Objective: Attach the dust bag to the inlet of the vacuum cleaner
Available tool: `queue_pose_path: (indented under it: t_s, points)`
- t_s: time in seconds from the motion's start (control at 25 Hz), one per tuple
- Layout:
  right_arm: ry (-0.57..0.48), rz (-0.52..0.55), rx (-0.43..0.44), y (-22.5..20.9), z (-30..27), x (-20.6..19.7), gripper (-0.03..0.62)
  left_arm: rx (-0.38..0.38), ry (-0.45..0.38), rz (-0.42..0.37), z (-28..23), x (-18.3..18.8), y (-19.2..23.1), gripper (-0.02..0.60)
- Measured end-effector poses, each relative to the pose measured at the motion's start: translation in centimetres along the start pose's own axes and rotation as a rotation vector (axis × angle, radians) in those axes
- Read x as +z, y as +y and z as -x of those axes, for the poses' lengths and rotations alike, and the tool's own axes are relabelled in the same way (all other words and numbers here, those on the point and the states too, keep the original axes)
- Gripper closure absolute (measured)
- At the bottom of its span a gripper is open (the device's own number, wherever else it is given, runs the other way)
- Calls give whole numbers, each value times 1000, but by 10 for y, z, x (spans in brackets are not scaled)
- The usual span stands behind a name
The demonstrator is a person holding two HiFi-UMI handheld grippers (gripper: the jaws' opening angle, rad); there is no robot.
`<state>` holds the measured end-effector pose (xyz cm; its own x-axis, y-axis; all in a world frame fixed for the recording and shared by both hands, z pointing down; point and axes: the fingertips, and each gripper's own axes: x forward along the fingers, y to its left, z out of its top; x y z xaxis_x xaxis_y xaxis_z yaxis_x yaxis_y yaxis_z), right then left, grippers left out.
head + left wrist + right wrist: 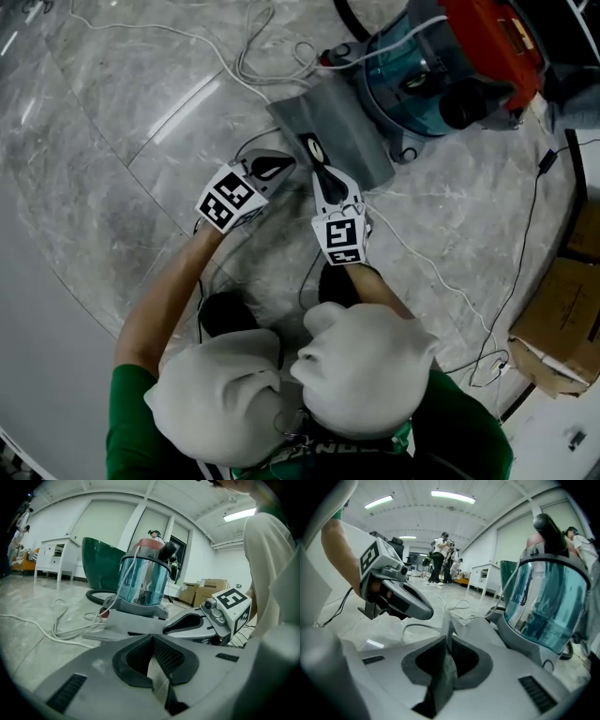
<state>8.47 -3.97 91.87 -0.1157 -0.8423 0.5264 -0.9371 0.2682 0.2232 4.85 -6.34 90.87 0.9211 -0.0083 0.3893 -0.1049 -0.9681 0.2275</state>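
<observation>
Plainly, right gripper [317,155] pinches grey bag [347,122] fabric; left gripper [286,161] is closed on a pale strip, seemingly its edge. Bag lies just before the vacuum [469,56], whose teal canister [412,80] shows no clear contents.

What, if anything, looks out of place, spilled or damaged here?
Nothing looks spilled or broken. The one untidy thing is the white cord: it lies in loose loops on the floor and runs up over the vacuum cleaner, close beside the dust bag, where it might snag.
</observation>
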Motion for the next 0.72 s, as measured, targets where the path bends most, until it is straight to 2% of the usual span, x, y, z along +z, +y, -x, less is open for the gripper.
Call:
queue_pose_path:
  t_s: [0.2, 0.4, 0.56, 0.72]
  points:
    - [-9, -59, -28, -34, -1, -7, 559, -62, 47, -32, -29, 13, -6, 578]
    - [-32, -102, 11, -50, -10, -13, 576, -89, 63, -36, -47, 20, -5, 577]
    - [-50, -92, 67, -51, -9, -8, 580, -83, 47, -53, -46, 31, 0, 577]
    - [-75, -31, 117, -47, 4, 6, 580, -74, 24, -129, -37, 55, 3, 577]
